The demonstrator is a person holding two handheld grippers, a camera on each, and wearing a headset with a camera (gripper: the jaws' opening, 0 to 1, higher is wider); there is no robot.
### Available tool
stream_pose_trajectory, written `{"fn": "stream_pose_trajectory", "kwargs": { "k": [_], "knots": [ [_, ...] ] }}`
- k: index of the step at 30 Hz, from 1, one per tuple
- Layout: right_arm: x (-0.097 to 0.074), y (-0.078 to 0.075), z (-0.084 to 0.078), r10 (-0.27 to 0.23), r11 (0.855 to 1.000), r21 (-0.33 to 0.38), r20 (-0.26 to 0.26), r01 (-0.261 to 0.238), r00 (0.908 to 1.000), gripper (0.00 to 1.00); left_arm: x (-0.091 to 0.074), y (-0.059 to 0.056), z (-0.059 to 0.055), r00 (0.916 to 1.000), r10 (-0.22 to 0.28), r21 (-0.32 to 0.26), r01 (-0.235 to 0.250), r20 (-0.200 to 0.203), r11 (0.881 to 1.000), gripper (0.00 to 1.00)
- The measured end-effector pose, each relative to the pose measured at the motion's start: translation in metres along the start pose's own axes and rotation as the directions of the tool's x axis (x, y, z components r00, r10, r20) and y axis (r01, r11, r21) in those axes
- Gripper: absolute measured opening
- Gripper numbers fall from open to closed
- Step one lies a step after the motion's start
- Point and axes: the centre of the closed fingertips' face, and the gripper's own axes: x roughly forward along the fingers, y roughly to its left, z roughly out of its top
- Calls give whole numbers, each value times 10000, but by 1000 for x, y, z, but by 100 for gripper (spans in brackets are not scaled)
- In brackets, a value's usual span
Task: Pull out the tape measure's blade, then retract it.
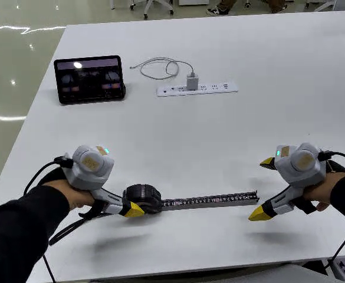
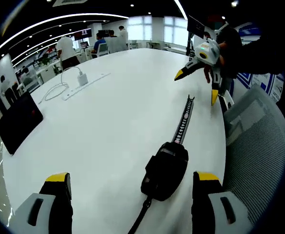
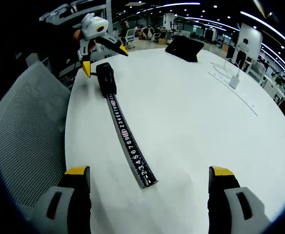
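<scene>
Bright, even light is given by overhead strip lights (image 2: 84, 17), and soft shadows are cast on the white table (image 1: 219, 135). Glare is seen on the glossy floor (image 1: 13, 71) — both gripper views are bent at the edges.

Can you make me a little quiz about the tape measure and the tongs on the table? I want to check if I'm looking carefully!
1. True or false: the blade is pulled out and lies flat on the table.
2. What lies between the tips of the left tongs? A. a cup. B. the tape measure's case. C. a banana.
3. Fill in the missing word: the right tongs are ____ (open or shut), with the blade's end lying loose between their tips.

Key: 1 true. 2 B. 3 open.
</scene>
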Motion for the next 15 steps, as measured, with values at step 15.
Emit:
{"fn": "stream_pose_trajectory", "kwargs": {
  "k": [15],
  "knots": [
    [-59, 27, -22, -1729, 9784, 1368, 1281, 1552, 9766, 100, -56, 15, -39, 9885, 1251, -1612, -1103, 849, 9807, 100]
  ]
}}
